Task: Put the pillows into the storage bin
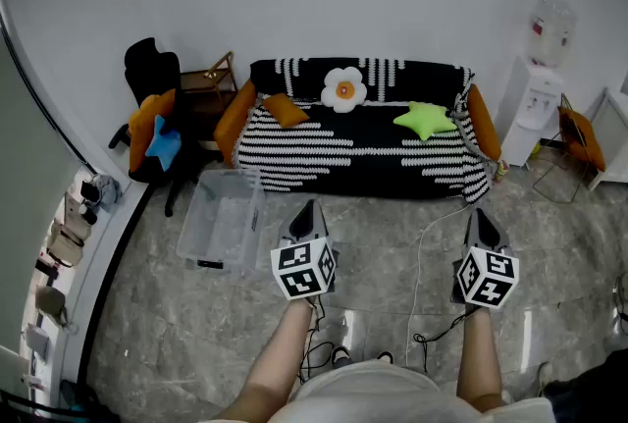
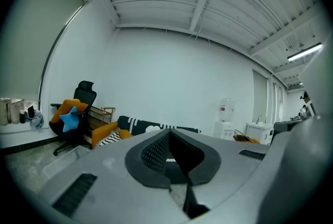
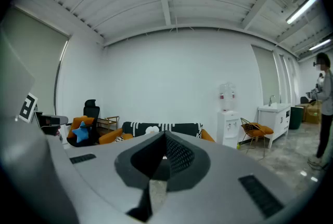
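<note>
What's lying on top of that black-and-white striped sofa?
A white flower pillow against the backrest, a green star pillow and an orange pillow on the seat of the sofa. Whatever lies beneath or behind them is covered.

Left claw [image 2: 169, 137], jaws together, points toward sofa [image 2: 136, 125] and blue star pillow [image 2: 69, 119]

Left gripper [image 1: 306, 208], right gripper [image 1: 480, 215]: grey moulded shells, black tapered jaws. Dimpled black pads [image 2: 153, 153], slotted vents [image 2: 75, 194] in the housing. Left marker cube [image 1: 303, 269] and right marker cube [image 1: 488, 278]: white faces, black square codes. Thin black cables [image 1: 429, 340] hang off the handles. Person wears a pale top [image 1: 368, 390].
</note>
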`<state>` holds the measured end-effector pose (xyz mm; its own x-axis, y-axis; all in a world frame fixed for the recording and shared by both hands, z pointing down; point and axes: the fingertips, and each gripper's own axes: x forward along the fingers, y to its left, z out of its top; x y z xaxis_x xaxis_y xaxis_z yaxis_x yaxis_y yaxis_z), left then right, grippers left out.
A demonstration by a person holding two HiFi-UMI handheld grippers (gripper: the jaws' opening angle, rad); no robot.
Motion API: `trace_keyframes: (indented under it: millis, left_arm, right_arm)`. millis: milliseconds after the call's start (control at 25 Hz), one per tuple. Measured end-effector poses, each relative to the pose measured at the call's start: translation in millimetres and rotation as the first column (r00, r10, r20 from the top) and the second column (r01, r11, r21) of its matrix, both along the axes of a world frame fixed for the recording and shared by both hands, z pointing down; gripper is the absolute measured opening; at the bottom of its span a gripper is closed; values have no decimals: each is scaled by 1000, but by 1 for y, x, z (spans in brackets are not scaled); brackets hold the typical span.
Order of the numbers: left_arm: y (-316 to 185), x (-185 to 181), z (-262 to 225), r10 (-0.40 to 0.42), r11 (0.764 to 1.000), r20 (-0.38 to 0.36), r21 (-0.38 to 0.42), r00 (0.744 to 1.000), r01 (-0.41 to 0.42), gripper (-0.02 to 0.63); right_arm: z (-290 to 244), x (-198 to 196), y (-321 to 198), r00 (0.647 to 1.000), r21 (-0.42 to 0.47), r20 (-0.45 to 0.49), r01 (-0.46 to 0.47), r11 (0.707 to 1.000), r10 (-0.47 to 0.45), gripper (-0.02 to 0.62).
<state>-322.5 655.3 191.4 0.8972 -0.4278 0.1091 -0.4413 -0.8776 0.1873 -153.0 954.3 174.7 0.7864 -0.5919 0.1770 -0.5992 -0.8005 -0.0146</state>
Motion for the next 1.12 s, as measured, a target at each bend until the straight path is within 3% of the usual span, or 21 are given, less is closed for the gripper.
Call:
trace_keyframes:
  millis: [520,800,840,920,1000,1120]
  left_arm:
    - [-11,20,9,-7,1000,16,-1,1000,7,3]
    - [-21,29,9,-10,1000,17,-2,1000,10,3]
    - [-24,29,10,-11,1000,17,-3,1000,11,3]
    - [-29,30,11,-14,1000,16,-5,1000,14,3]
    - [-35,31,11,-17,1000,15,-6,1000,18,3]
    - [-46,29,12,-21,1000,13,-3,1000,21,3]
  right_arm:
    - [17,21,-14,999,35,50,1,999,-2,2]
    - [13,29,-20,1000,35,29,-10,999,9,3]
    - [13,29,-22,1000,35,28,-2,999,1,13]
    - [12,30,-28,1000,36,28,13,999,-14,99]
    - [10,30,-33,1000,36,22,13,999,-14,105]
    - [11,31,-38,1000,42,15,-2,999,2,171]
